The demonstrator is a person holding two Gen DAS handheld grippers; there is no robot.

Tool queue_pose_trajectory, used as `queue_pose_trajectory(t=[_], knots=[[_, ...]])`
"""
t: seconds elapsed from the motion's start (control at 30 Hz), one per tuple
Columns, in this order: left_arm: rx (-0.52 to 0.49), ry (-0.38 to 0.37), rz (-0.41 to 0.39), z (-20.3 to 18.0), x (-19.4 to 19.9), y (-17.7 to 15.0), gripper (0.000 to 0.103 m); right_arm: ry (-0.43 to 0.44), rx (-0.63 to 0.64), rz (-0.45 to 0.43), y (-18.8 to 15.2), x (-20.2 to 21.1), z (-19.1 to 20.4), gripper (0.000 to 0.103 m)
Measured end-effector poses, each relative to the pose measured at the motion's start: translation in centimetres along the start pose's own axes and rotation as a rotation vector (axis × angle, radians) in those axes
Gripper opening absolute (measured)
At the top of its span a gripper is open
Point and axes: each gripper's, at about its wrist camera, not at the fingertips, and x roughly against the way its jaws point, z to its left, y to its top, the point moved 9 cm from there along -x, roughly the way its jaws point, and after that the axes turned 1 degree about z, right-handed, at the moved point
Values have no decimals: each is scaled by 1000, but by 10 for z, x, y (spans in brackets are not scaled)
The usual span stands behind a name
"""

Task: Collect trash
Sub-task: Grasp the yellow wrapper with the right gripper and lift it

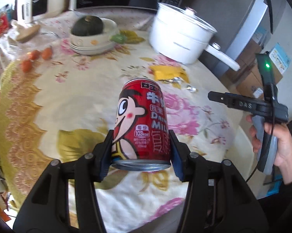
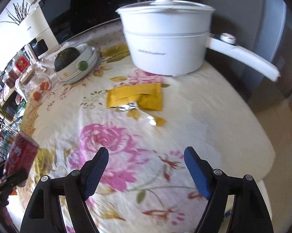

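Note:
A red milk-drink can (image 1: 144,120) with a cartoon face is lifted above the flowered tablecloth, and my left gripper (image 1: 141,141) is shut on its lower half. The can also shows, blurred, at the left edge of the right wrist view as the red can (image 2: 19,155). A torn yellow wrapper (image 2: 134,97) with silver foil scraps (image 2: 151,119) lies on the cloth in front of the white pot. My right gripper (image 2: 146,153) hangs over the cloth short of the wrapper, jaws wide apart with nothing between them. The right gripper (image 1: 210,96) also shows at the right, held by a hand (image 1: 277,141).
A white lidded pot (image 2: 165,44) with a long handle (image 2: 246,58) stands at the back right. Stacked white bowls (image 2: 81,68) hold a dark green squash (image 2: 66,58). A glass jar (image 2: 35,85) and small orange fruits (image 1: 35,56) sit at the left. The table edge (image 2: 262,136) curves off right.

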Motion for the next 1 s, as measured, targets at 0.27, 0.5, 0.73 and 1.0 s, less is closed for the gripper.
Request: queue_pose_trajectory(t=[0.27,0.5,0.73,1.0], knots=[[50,67,-27,51,-5,7,54,-121,-339,-2,46,-69,8,83],[71,61,-50,72,8,7,54,-259,-527,-102,84,-104,-5,83],[119,39,-60,84,14,6,54,-379,-531,-91,89,-129,-16,85],[120,3,-78,72,22,9,54,-312,-286,-46,65,-121,-4,69]])
